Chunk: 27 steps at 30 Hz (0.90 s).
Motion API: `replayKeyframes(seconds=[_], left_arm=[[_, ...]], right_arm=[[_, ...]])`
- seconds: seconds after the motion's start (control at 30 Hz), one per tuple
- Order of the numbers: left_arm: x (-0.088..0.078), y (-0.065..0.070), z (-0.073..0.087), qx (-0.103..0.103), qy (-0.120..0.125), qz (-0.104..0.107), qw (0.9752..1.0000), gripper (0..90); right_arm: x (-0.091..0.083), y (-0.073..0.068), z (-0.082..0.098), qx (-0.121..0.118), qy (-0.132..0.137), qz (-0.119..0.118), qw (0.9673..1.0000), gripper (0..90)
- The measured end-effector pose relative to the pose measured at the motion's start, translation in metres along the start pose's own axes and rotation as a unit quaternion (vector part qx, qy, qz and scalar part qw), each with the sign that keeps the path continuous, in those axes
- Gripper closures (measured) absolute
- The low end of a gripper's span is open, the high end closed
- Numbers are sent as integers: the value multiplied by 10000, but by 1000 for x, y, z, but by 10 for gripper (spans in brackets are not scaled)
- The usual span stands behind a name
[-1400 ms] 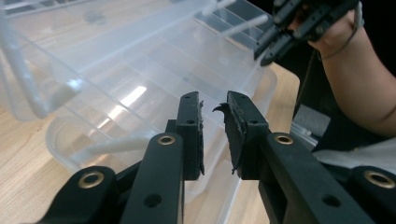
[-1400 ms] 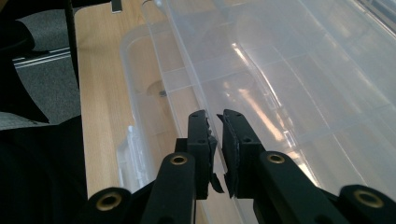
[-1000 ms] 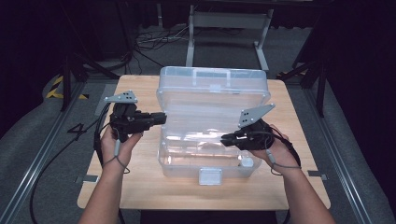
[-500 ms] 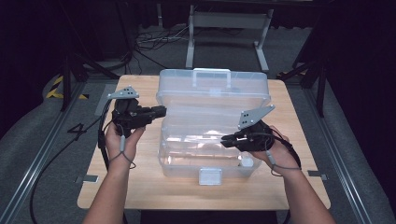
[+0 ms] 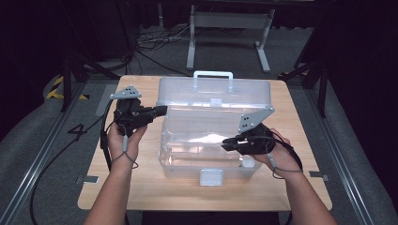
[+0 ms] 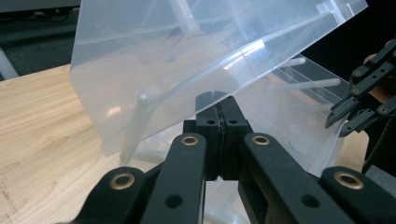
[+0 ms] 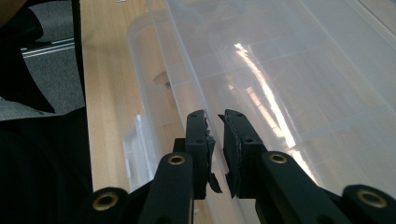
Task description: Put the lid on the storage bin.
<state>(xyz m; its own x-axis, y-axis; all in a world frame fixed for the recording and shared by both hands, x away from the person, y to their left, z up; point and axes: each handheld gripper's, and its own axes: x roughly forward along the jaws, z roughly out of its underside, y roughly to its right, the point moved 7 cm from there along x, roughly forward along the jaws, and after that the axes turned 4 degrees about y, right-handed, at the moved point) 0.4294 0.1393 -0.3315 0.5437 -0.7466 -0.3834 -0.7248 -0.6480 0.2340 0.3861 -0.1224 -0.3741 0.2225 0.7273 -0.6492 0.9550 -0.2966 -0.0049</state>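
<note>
Our left gripper has just been closing, and in the left gripper view its jaws now meet with nothing visible between them, the tips sitting just under the lower edge of the lid near its left end. Whether they touch that edge we cannot tell. Our right gripper sits inside the right half of the clear plastic box, its jaws a narrow slit apart; in the right gripper view they seem to straddle a clear edge, though we cannot tell if the pads press on it. The box stands mid-table, its long axis running from the table's left edge toward its right, the latch facing the near edge and the handle toward the far one. The lid hangs half-raised, hinged along the far side. We judge the left gripper the nearer one to the lid, so swinging it either way rests on that hand.
</note>
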Motion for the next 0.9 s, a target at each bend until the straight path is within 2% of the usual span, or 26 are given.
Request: replayKeyframes(seconds=[0.27,0.57,0.9], left_arm=[[-1,-1,1,-32,13,58,10000,896],[-1,0,4,-43,8,118,9999,896],[3,1,7,-27,-69,171,9998,895]], right_arm=[[-2,0,0,-27,54,64,10000,799],[-13,-1,-4,-69,321,208,9992,766],[-32,5,-1,82,617,382,9973,834]])
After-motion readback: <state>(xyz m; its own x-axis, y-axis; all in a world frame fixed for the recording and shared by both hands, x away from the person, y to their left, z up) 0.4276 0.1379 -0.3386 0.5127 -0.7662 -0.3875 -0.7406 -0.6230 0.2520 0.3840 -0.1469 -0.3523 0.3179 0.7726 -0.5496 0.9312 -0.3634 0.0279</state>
